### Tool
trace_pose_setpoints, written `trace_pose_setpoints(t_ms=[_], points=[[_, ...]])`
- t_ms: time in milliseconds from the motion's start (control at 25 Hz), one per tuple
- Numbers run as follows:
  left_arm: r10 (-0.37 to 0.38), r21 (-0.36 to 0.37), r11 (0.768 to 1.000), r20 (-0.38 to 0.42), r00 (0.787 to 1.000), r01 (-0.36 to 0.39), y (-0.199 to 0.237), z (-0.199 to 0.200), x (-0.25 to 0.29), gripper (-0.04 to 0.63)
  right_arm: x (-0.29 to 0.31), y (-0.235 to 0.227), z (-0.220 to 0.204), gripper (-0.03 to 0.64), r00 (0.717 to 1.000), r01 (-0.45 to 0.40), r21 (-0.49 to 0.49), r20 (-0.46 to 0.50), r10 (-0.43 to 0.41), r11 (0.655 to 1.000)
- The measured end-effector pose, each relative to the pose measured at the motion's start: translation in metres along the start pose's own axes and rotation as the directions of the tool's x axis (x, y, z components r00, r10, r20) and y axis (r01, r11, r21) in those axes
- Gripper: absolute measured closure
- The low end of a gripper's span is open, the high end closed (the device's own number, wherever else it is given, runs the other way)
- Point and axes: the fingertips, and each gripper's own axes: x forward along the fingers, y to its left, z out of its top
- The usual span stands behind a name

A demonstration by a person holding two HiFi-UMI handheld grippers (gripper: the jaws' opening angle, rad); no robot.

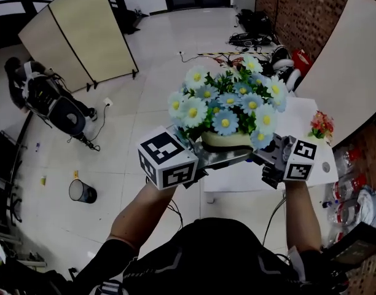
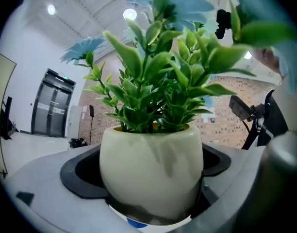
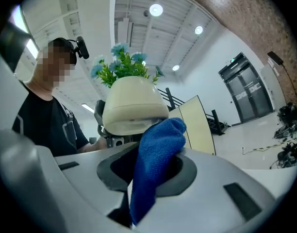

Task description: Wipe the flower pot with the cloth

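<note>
Left gripper (image 1: 212, 157) clamps the flower pot (image 2: 151, 166); blue cloth (image 3: 156, 164) touches its base.
The pot is round, glossy cream, filled with green leaves and pale blue daisies (image 1: 228, 106). On the pot's right, the right gripper (image 3: 153, 198) pinches the terry cloth, whose tip meets the pot's underside.

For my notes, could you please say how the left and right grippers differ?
The left gripper clamps the cream rounded flower pot; the right gripper pinches a blue fuzzy cloth. The left gripper supports the pot; the right gripper's cloth seems to touch its lower edge. Both are shut.
</note>
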Motion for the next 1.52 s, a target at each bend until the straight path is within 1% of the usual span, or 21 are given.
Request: trace_pose_setpoints(t_ms=[120,240,320,400,520,600,680,760,840,920,1000,1080,1200,1360,1520], points=[[-0.002,-0.011,1.000,0.002,1.000,0.002,-0.001,-0.001,0.006,0.014,0.007,0.006,0.008,0.540,0.999,-0.053,-0.033,0.005,0.054,0.998],[0.051,0.010,0.999,-0.008,0.999,-0.051,0.005,-0.007,0.011,0.014,0.000,0.024,0.006,0.540,0.992,-0.128,-0.074,-0.031,0.126,0.989],[0.070,-0.007,0.998,-0.011,0.997,-0.070,0.009,-0.010,0.011,0.014,-0.007,0.037,0.001,0.540,0.987,-0.154,-0.085,-0.052,0.150,0.984],[0.072,-0.029,0.997,-0.006,0.997,-0.072,0.012,-0.010,0.009,0.014,-0.009,0.049,-0.003,0.540,0.985,-0.167,-0.081,-0.057,0.163,0.983],[0.088,-0.004,0.996,-0.013,0.996,-0.088,0.015,-0.010,0.004,0.014,-0.004,0.069,-0.008,0.540,0.977,-0.208,-0.068,-0.051,0.205,0.976],[0.083,-0.011,0.996,-0.005,0.997,-0.083,0.013,-0.008,0.002,0.014,-0.004,0.079,-0.005,0.540,0.974,-0.228,-0.051,-0.018,0.227,0.972],[0.065,-0.042,0.997,0.016,0.998,-0.064,0.008,-0.005,0.004,0.014,-0.010,0.079,-0.004,0.540,0.974,-0.226,-0.032,0.001,0.226,0.974],[0.044,-0.072,0.997,0.032,0.999,-0.042,0.002,-0.004,0.006,0.014,-0.015,0.068,-0.009,0.540,0.979,-0.202,-0.014,0.005,0.202,0.979],[0.017,-0.085,0.996,0.044,0.999,-0.014,-0.004,-0.001,0.007,0.014,-0.012,0.045,-0.016,0.540,0.990,-0.141,-0.009,-0.005,0.141,0.990],[-0.006,-0.075,0.997,0.047,0.999,0.009,-0.010,0.004,0.006,0.014,0.002,0.020,-0.020,0.540,0.998,-0.066,-0.019,-0.021,0.065,0.998],[-0.028,-0.061,0.998,0.043,0.999,0.030,-0.016,0.009,0.003,0.014,0.023,0.005,-0.017,0.540,0.999,-0.028,-0.020,-0.026,0.027,0.999],[-0.043,-0.063,0.997,0.039,0.998,0.045,-0.019,0.012,0.002,0.014,0.040,0.003,-0.008,0.540,0.999,-0.043,-0.008,0.003,0.043,0.999],[-0.028,-0.059,0.998,0.029,0.999,0.030,-0.018,0.010,0.000,0.014,0.052,0.013,0.005,0.540,0.994,-0.089,-0.005,0.055,0.090,0.996],[0.000,-0.032,0.999,0.021,1.000,0.001,-0.009,0.005,0.005,0.014,0.044,0.026,0.003,0.540,0.988,-0.142,-0.022,0.056,0.143,0.990],[0.033,-0.049,0.998,0.030,0.999,-0.031,0.000,0.000,0.004,0.014,0.036,0.055,-0.003,0.540,0.977,-0.206,-0.049,0.038,0.208,0.977]])
